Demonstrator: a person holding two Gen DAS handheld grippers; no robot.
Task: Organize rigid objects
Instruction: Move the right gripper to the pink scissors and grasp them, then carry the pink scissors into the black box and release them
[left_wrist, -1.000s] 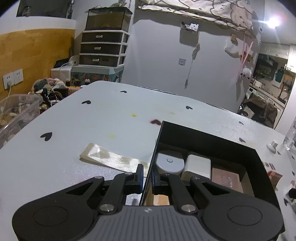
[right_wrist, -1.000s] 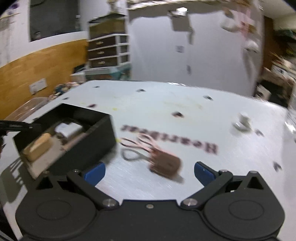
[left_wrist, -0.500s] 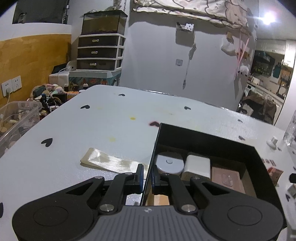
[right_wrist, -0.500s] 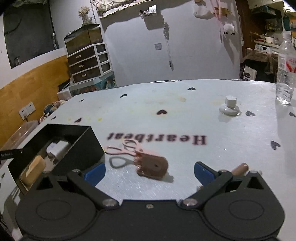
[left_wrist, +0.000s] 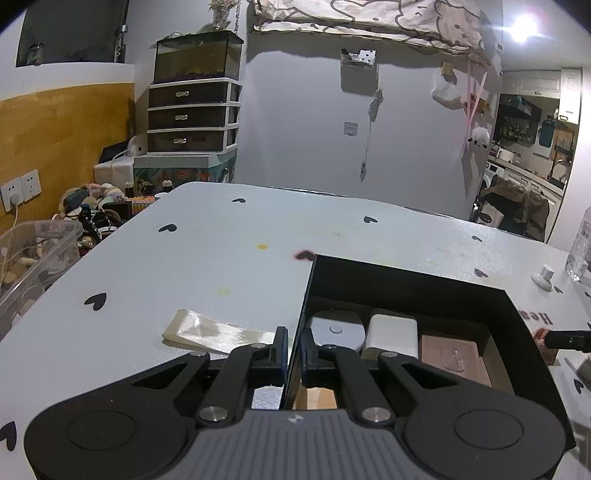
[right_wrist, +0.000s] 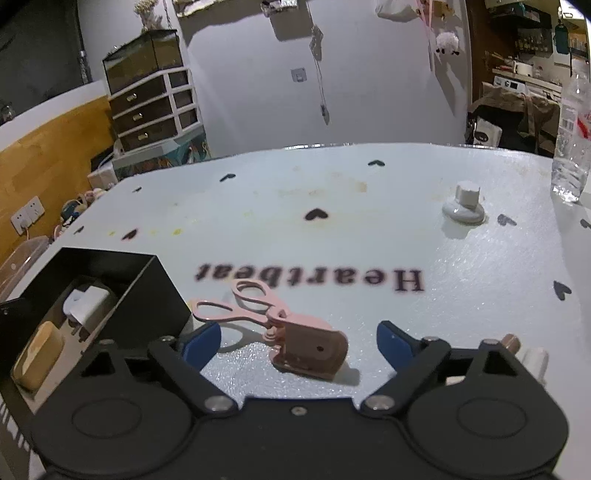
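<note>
A black open box (left_wrist: 406, 280) stands on the white table; it also shows in the right wrist view (right_wrist: 162, 291). It holds a round white device (left_wrist: 334, 330), a white block (left_wrist: 393, 334), a brown flat piece (left_wrist: 454, 360) and a tan bar (right_wrist: 37, 354). My left gripper (left_wrist: 291, 347) is shut on the box's left wall. Pink sheathed scissors (right_wrist: 280, 325) lie on the table between the fingers of my open right gripper (right_wrist: 299, 339), handles toward the box.
A cream strip (left_wrist: 218, 334) lies left of the box. A white knob (right_wrist: 463, 203) and a water bottle (right_wrist: 570, 136) stand far right. A small cylinder (right_wrist: 524, 354) lies by my right finger. A clear bin (left_wrist: 33, 254) sits off the table's left edge.
My right gripper has moved forward and lower, so the pink scissors now lie between its fingers. My left gripper still holds the box wall, with the view shifted slightly.
</note>
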